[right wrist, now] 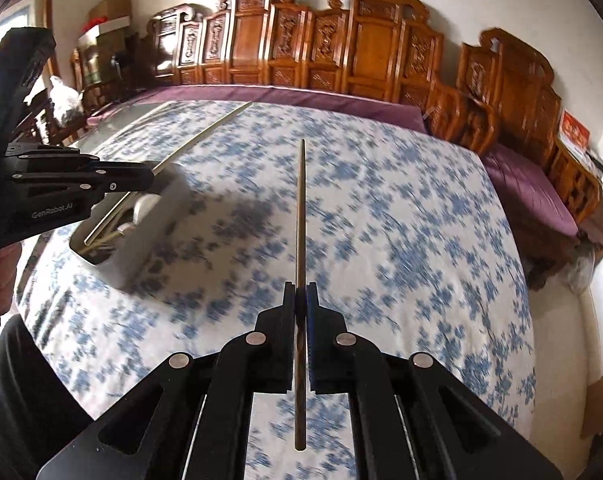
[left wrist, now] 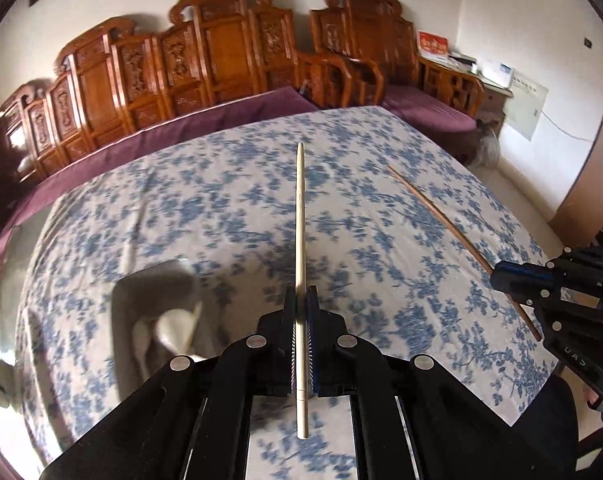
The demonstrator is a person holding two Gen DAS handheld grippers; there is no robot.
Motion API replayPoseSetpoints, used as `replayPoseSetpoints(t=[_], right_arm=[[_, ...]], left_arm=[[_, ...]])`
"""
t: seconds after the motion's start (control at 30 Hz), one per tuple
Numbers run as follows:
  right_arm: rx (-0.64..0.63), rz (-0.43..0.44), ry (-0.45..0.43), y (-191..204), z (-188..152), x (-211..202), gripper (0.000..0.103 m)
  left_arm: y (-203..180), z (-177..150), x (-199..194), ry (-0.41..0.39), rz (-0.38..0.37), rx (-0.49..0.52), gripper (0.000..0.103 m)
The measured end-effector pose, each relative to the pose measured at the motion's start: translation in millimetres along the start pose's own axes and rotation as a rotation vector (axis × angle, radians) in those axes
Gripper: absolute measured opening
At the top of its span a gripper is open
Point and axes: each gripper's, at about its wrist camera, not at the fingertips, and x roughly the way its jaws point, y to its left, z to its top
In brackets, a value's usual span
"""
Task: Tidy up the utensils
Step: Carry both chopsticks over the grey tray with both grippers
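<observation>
Got a chopstick pinched tight in each tool: pale chopstick (left wrist: 300, 240) in my left tool (left wrist: 300, 312), darker chopstick (right wrist: 300, 240) in my right tool (right wrist: 300, 308), both above the bench (left wrist: 221, 200). I'd tip them point-down, then ease into the grey holder (right wrist: 149, 240).

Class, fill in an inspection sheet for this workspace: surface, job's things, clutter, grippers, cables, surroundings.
Surface: table under a blue floral cloth.
Job's things: pale chopstick, brown chopstick, grey utensil holder with utensils inside.
Clutter: nothing seen.
Grippers: left gripper shut on the pale chopstick; right gripper shut on the brown chopstick, both above the table.
Cables: one thin cable on the wall.
Surroundings: carved wooden bench, purple cushions.
</observation>
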Motion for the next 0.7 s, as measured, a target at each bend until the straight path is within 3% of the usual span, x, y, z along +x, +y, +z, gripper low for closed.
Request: replayPoseSetpoints(t=[0.23,0.7], right_arm=[[-0.031,0.013,-0.022,30.7,18.7,-6.1,0.006],[-0.105,0.059,-0.01,86.4,33.6,18.0,0.006]], left_arm=[[39.1,-9.2,-5.9,-0.002,0.03,-0.055,0.004],[106.3,-43.3,30.5,0.067,0.06,-0.171,0.004]])
